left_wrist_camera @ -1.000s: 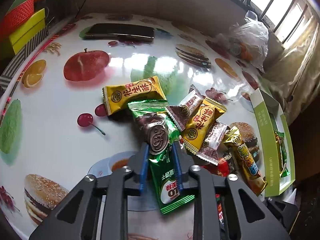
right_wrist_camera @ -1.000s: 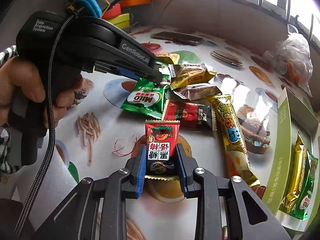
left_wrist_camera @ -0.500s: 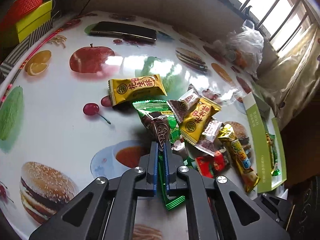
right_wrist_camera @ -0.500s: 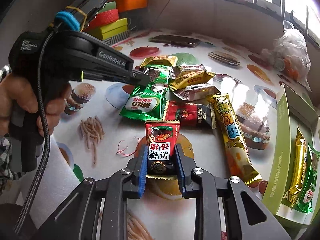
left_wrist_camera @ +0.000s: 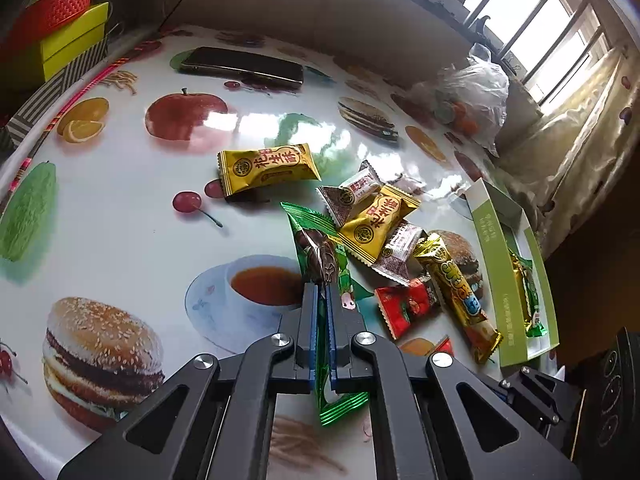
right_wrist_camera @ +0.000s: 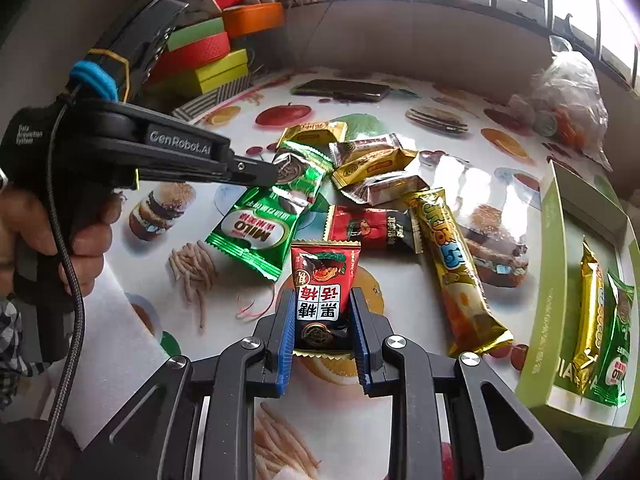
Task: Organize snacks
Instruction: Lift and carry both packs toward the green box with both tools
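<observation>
Snacks lie heaped mid-table on the food-print tablecloth. The left gripper is clamped flat on the green Milo packet. The right gripper pinches the red plum-candy packet. Rightmost, the green box holds two packets.

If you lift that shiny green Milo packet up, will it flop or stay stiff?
Probably floppy: the green Milo packet is thin foil, already creased where the left gripper pinches it. It likely weighs little, since it looks flat. The glossy wrapper may be slippery, so it could slide from the shut pads.
</observation>
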Tool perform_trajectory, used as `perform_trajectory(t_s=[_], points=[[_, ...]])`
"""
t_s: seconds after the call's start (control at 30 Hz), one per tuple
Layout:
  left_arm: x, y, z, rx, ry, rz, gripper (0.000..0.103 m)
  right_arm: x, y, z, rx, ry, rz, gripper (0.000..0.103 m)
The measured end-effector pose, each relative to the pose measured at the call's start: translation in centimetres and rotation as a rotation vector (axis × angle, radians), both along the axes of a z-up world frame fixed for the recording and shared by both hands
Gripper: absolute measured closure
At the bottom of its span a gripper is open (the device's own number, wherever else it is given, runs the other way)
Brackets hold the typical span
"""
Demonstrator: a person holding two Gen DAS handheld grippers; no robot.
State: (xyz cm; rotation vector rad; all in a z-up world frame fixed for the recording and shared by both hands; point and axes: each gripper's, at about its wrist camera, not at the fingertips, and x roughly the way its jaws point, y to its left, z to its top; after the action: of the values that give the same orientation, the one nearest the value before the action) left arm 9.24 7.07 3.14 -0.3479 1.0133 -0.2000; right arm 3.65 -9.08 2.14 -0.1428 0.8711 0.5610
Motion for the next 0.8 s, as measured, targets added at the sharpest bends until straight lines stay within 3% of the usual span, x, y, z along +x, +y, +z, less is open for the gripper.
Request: perform_trajectory(t_s=[0.3, 0.8], points=[[-1.1, -0.1, 1.0, -0.045, -0.019, -0.010, 0.100, -0.7, -1.0, 1.3, 0.020, -0.020, -0.042, 0.079], [-1.0, -4.2, 4.1, -0.017, -0.076, -0.101, 0.100, -1.1, -3.7, 3.3, 0.024, -0.045, -0.122, 0.079]])
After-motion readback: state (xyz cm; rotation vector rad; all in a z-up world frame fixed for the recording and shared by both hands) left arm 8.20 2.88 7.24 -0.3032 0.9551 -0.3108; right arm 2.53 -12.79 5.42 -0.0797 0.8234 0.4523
